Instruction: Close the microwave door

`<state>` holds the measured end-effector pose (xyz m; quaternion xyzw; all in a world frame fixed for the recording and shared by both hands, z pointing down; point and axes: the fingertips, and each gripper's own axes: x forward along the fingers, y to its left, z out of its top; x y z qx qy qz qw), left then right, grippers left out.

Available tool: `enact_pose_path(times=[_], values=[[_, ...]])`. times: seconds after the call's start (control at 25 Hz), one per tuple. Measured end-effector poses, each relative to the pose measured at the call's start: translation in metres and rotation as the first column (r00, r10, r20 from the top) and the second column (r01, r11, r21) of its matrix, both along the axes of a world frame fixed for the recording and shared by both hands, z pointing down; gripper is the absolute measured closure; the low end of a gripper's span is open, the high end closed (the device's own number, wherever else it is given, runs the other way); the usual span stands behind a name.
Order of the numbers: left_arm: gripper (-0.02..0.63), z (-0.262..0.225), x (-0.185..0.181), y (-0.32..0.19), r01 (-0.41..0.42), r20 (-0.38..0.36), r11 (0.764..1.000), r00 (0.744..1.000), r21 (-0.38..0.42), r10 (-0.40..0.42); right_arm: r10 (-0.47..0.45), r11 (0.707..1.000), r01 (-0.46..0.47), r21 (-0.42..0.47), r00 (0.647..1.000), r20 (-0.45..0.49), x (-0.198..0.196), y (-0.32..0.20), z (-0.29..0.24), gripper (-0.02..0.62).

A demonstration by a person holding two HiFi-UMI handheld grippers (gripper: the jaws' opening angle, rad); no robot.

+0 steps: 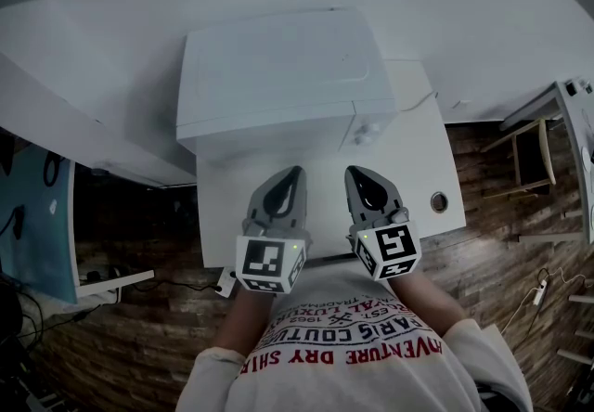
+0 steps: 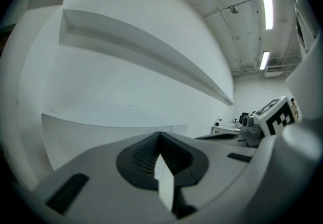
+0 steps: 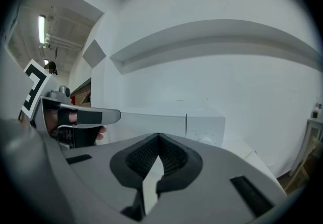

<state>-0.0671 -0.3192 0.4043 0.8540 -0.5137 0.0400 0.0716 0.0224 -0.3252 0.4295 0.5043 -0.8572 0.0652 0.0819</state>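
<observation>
The white microwave sits at the back of the white table, and its door looks flush with the control panel beside it, so the closing appears already done. The left gripper and right gripper hang side by side just in front of the person's chest, well short of the oven. Each has its jaws pressed together on nothing. Judging by this, little or nothing remains beyond lowering the tools.

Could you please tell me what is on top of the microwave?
Nothing shows on top of the microwave: its white top looks bare. Its inside is hidden from above.
</observation>
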Motion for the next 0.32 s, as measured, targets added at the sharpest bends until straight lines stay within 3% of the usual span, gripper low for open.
enact_pose_path(times=[0.32], values=[[0.611, 0.0036, -0.0007, 0.0029, 0.003, -0.002, 1.000, 1.000, -0.017, -0.003, 0.008, 1.000, -0.008, -0.007, 1.000, -0.001, 0.0013, 0.0025, 0.0015, 0.584]])
